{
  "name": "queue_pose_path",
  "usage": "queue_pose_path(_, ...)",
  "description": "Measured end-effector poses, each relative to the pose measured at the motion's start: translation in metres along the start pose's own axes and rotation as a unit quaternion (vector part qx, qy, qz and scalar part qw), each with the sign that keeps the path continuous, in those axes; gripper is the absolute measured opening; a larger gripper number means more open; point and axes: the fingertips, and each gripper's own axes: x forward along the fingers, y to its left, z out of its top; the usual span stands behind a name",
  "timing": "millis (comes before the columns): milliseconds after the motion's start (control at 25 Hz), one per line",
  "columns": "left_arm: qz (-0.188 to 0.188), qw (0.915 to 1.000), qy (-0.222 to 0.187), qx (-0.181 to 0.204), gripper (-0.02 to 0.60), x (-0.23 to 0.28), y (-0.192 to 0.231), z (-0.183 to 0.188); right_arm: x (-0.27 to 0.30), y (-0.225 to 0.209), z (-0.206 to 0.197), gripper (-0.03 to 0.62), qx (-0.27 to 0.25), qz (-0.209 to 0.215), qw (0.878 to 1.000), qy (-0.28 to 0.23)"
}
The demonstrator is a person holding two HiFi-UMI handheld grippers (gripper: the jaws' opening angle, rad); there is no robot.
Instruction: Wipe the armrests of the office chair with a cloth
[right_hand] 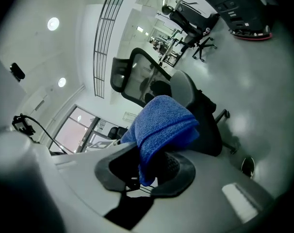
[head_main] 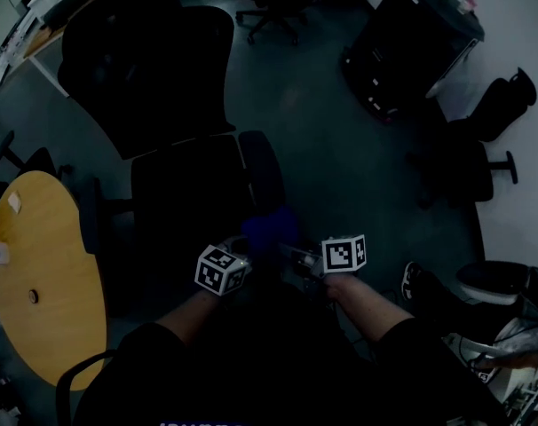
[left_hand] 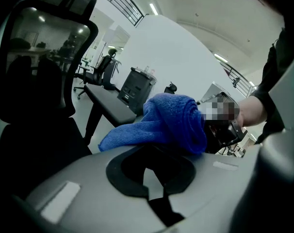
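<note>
Grip comes first at this step. The right hand-held gripper (right_hand: 147,168) is clamping its jaws on a fold of the thick blue microfibre cloth (right_hand: 161,125), which is running down between them. The left hand-held gripper (left_hand: 154,153) is meeting the same bundle at its jaw tips, with only a narrow gap between the jaws, and seems to be nipping the edge. The cloth is hanging in the air between the two, just in front of the seat of the black office chair (head_main: 185,185) and near its long black padded armrest (head_main: 262,169), not yet touching it. Judging from this, the person is best served by keeping a broad flat face of cloth forward and laying it along the pad's full length.
</note>
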Motion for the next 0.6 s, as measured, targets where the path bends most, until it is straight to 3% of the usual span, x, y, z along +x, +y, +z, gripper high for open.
queue_pose_path(160, -0.009, 0.9989, -0.038, 0.026, 0.012, -0.065, -0.026, -0.007, 0.001, 0.054, -0.042, 0.081, -0.036, 0.004, 0.998, -0.042)
queue_pose_path(320, -0.006, 0.9958, -0.090, 0.017, 0.012, -0.145, -0.041, -0.021, 0.014, 0.117, -0.083, 0.081, -0.065, 0.020, 0.994, -0.089)
queue_pose_path(480, 0.021, 0.9934, -0.109, -0.025, 0.012, -0.210, -0.040, -0.048, 0.033, 0.173, -0.119, 0.081, -0.105, 0.027, 0.991, -0.079)
queue_pose_path(600, 0.037, 0.9906, -0.129, -0.029, 0.012, -0.251, -0.046, -0.055, 0.040, 0.211, -0.139, 0.081, -0.136, 0.046, 0.988, -0.064)
